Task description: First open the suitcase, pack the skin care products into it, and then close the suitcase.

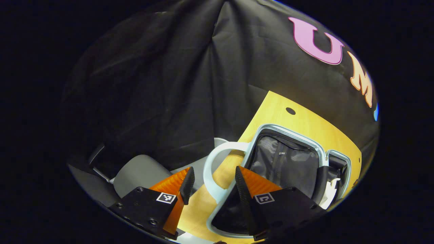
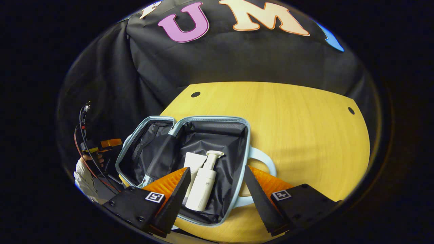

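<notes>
While lying flat and fully opened on the yellow wood-grain tabletop (image 2: pixel 298 128), the pale blue hard-shell suitcase (image 2: pixel 210 119) sits at lower centre of the right gripper view, both halves lined in dark grey fabric. Inside the right-hand half: a white pump bottle (image 2: pixel 202 184) laid on its side, nozzle toward the top of the frame, touching a white squeeze tube (image 2: pixel 193 162) just to its left. In the left-hand half: a dark zipped divider panel (image 2: pixel 159 156), partly folded over the hinge. Jutting from the case's right wall, toward the bare tabletop: a pale blue looped carry handle (image 2: pixel 264 159). Right gripper (image 2: pixel 217 184) at the bottom of that view, fingers spread wide and pinching nothing, hovering over the near edge of the case with the bottle seen between them. At far left of the same view, small and distant: the left gripper (image 2: pixel 110 143), held by a hand above a white sleeve (image 2: pixel 84 183). In the left gripper view, same suitcase (image 1: pixel 288 135) at lower right, mesh-lined interior facing up, something white just visible in the far half at the right edge. Left gripper's fingers (image 1: pixel 187 184) parted and gripping nothing, carry handle arcing between them. At lower left: a grey chair (image 1: pixel 139 173) beside the table.
</notes>
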Tool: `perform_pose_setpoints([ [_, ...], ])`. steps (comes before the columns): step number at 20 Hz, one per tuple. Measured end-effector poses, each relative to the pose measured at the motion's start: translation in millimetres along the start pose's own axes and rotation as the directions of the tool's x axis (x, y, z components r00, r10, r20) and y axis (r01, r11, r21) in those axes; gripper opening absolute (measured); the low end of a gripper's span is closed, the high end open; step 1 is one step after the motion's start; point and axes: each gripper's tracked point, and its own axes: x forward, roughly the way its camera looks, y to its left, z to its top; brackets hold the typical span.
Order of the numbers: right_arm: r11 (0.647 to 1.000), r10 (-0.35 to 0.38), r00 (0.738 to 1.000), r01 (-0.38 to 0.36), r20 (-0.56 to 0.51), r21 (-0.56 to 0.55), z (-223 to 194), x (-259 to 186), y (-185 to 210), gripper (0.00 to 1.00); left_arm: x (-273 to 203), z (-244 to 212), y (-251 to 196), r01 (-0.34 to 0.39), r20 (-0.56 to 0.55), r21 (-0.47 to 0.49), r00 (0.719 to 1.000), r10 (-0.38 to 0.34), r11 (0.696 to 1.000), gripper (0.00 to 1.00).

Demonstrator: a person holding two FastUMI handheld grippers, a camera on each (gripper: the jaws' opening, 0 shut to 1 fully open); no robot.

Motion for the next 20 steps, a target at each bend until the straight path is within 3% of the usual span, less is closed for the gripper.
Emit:
perform_pose_setpoints([
  [2, 0.999, -0.032, 0.999, 0.032, 0.012, 0.009, 0.2, -8.4, -12.9, 0.99, 17.1, -5.0, 7.7, -0.005, -0.039, 0.006, 0.999, 0.005, 1.0, 0.72],
  [3, 0.999, -0.047, 0.999, 0.047, 0.013, 0.017, -1.4, -11.5, -18.7, 0.97, 26.9, -10.4, 10.0, 0.0, -0.068, 0.008, 0.998, 0.001, 1.0, 0.69],
  [4, 0.998, -0.062, 0.998, 0.062, 0.014, 0.025, -2.7, -14.1, -24.8, 0.99, 34.7, -15.8, 12.5, 0.0, -0.097, 0.015, 0.995, 0.002, 1.0, 0.72],
  [9, 0.991, -0.127, 0.992, 0.127, -0.003, 0.05, -13.8, -24.9, -50.3, 0.99, 66.2, -20.1, 25.4, -0.024, -0.168, 0.077, 0.985, 0.036, 0.997, 0.69],
  [10, 0.989, -0.136, 0.991, 0.135, 0.002, 0.051, -13.4, -27.5, -53.9, 0.97, 69.5, -21.4, 24.3, -0.017, -0.182, 0.086, 0.983, 0.032, 0.996, 0.72],
  [12, 0.988, -0.149, 0.989, 0.148, 0.015, 0.051, -12.5, -31.9, -60.6, 0.97, 77.1, -23.3, 17.2, 0.012, -0.203, 0.088, 0.979, 0.006, 0.996, 0.61],
  [13, 0.987, -0.155, 0.988, 0.154, 0.018, 0.053, -13.8, -33.4, -63.4, 0.97, 78.6, -25.0, 14.6, 0.028, -0.21, 0.081, 0.978, -0.01, 0.996, 0.6],
  [14, 0.986, -0.159, 0.987, 0.158, 0.021, 0.059, -13.7, -34.5, -66.3, 0.97, 81.7, -25.8, 9.0, 0.048, -0.215, 0.056, 0.976, -0.035, 0.997, 0.45],
  [16, 0.984, -0.165, 0.986, 0.162, 0.033, 0.071, -12.8, -36.9, -71.6, 0.99, 75.9, -27.1, 6.2, 0.027, -0.246, 0.03, 0.969, -0.019, 0.999, 0.13],
  [20, 0.987, -0.149, 0.987, 0.144, 0.053, 0.074, -12.1, -39.9, -76.6, 0.97, 42.9, -3.6, -7.9, 0.038, -0.175, 0.065, 0.984, -0.026, 0.997, 0.01],
])
